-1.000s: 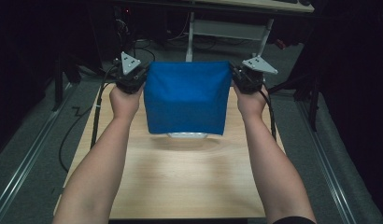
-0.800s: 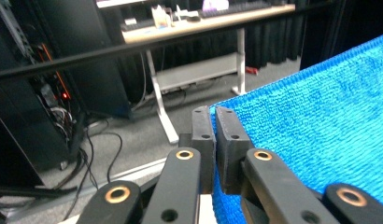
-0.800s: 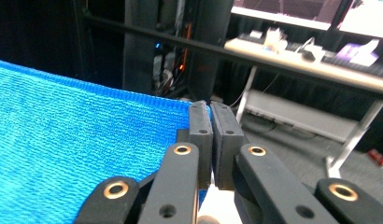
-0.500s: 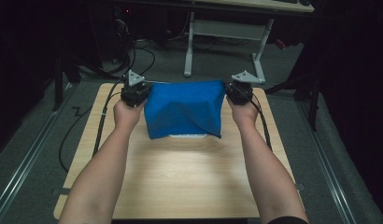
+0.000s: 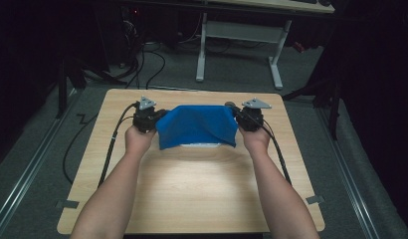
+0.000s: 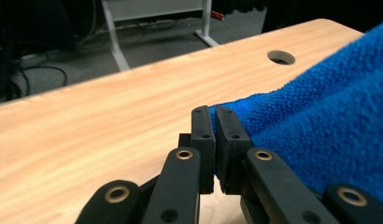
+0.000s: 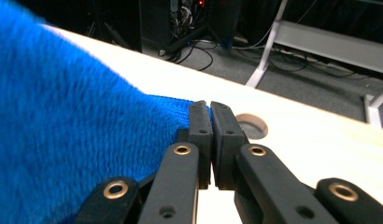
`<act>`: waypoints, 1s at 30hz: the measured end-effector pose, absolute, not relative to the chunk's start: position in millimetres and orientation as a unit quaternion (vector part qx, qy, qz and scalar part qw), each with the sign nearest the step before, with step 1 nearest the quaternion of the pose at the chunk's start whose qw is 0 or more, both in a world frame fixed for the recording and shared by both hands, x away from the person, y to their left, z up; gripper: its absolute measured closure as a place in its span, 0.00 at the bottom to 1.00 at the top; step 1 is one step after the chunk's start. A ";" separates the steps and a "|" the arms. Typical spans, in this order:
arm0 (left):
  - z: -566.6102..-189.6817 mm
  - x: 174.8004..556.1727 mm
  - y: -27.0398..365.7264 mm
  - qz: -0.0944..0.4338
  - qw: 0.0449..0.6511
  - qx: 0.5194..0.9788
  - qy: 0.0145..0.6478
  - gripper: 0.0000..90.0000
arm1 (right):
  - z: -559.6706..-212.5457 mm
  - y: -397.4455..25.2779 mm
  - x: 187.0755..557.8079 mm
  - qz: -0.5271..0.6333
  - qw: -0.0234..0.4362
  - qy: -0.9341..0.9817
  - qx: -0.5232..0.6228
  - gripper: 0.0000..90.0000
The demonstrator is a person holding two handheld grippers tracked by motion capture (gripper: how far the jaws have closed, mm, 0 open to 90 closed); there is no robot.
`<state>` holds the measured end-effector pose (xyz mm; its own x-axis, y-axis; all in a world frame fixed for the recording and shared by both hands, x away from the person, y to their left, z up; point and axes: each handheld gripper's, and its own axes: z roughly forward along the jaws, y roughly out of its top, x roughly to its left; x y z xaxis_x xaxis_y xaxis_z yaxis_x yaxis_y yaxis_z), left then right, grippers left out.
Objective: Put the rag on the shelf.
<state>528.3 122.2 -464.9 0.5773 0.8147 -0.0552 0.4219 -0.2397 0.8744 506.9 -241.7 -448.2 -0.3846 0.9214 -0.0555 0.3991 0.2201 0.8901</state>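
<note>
Wooden table (image 5: 192,189) w/ dark room behind: left gripper (image 5: 146,118) & right gripper (image 5: 249,117) fingers each pinch a blue towel (image 5: 197,125) corner, stretching it taut, prob. to lay flat.

blue cloth (image 5: 197,125) lowered, carried farther forward

2 forearms reaching forward from the near edge, roughly parallel and well apart, each hand wrapped around the body of its claw. Left claw (image 5: 153,118) and right claw (image 5: 243,117) level with each other over the far half of the worktop, tips turned inward toward one another, grey plates on top, cables trailing back beside the forearms. In both gripper views, 2 black jaws pressed together at the tips, clamped on a corner of blue cloth (image 5: 196,125).
</note>
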 end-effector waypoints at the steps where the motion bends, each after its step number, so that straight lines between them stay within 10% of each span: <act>1: -468.3 528.1 120.6 0.206 0.458 0.763 0.407 0.97 | -450.8 -241.3 506.4 0.423 0.306 0.718 0.461 0.99; 30: -500.9 533.7 95.8 0.147 0.447 0.778 0.417 0.90 | -493.2 -251.7 486.4 0.412 0.285 0.721 0.480 0.98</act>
